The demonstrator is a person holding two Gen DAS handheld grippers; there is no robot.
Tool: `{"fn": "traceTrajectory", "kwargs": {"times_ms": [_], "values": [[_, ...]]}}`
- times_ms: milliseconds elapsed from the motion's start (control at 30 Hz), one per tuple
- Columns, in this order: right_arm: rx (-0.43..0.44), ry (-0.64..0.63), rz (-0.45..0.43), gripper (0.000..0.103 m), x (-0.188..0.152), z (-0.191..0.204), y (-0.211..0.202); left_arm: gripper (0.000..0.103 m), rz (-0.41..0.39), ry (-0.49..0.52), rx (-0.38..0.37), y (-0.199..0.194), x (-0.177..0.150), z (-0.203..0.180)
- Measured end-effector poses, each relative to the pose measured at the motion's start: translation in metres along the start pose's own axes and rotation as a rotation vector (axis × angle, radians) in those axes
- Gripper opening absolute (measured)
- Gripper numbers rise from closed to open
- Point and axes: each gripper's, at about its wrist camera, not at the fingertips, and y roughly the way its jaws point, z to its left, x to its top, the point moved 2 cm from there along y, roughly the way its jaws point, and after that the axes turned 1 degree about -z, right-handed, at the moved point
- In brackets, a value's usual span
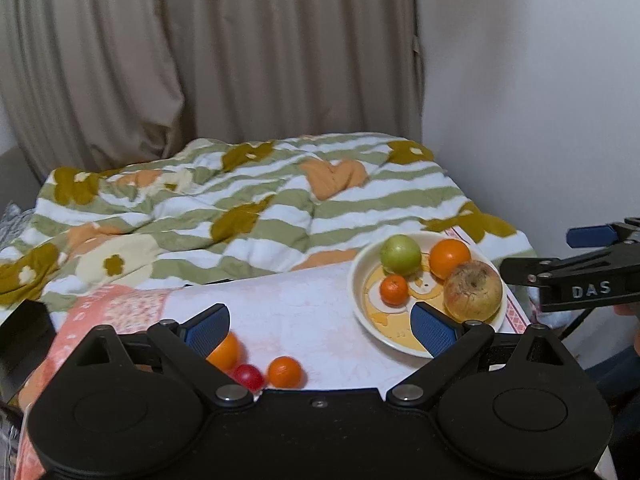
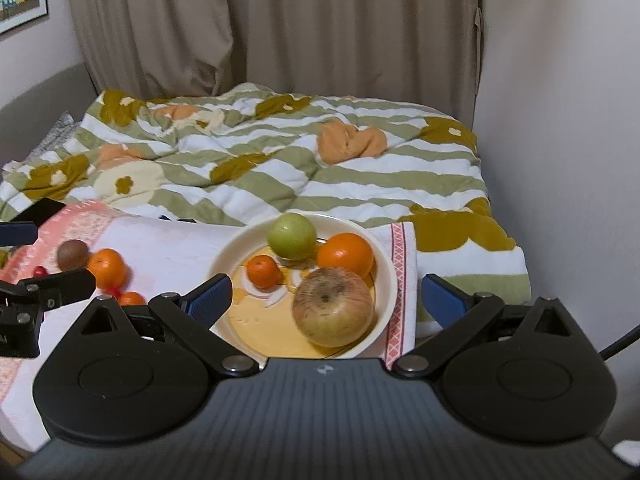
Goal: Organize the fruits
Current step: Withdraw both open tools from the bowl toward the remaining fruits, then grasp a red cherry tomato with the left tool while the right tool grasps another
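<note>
Four fruits sit in the plate (image 2: 384, 276) at centre frame: green apple (image 2: 292, 236), two oranges, big brown apple (image 2: 334, 306). Loose fruits (image 2: 106, 268) wait on the bench at left. My right tongs (image 2: 326, 296) and left tongs (image 1: 320, 326) gape wide, both empty.

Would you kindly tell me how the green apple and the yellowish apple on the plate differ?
The green apple is smaller, smooth and evenly green; the yellowish apple is larger, mottled with reddish-brown blotches. The green apple sits at the plate's far side, the yellowish apple at its near side. Both are round and rest on the plate.
</note>
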Motion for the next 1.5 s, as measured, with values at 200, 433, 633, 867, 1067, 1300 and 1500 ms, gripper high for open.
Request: {"fn": "traceTrajectory", "kwargs": {"times_ms": [200, 433, 633, 867, 1067, 1300, 1500], "values": [[0.024, -0.005, -0.014, 0.103, 0.003, 0.026, -0.031, 0.099, -0.029, -0.020, 0.050, -0.036, -0.005, 0.027], [0.030, 0.012, -0.032, 0.103, -0.001, 0.076, -0.059, 0.100, -0.046, -0.068, 0.080, -0.067, -0.026, 0.086], [-0.002, 0.045, -0.031, 0.103, -0.009, 0.128, -0.070, 0.100, -0.037, -0.080, 0.062, -0.082, -0.043, 0.144], [-0.043, 0.086, -0.011, 0.103, -0.019, 0.185, -0.063, 0.100, -0.017, -0.073, 0.006, -0.077, -0.061, 0.202], [-0.069, 0.115, 0.000, 0.103, -0.027, 0.228, -0.040, 0.100, 0.003, -0.049, -0.034, -0.057, -0.069, 0.242], [-0.077, 0.147, 0.027, 0.103, -0.035, 0.260, 0.003, 0.099, 0.046, -0.050, -0.055, -0.022, -0.080, 0.274], [-0.077, 0.122, 0.069, 0.103, -0.043, 0.274, 0.047, 0.096, 0.101, -0.058, -0.066, 0.015, -0.090, 0.284]]}}
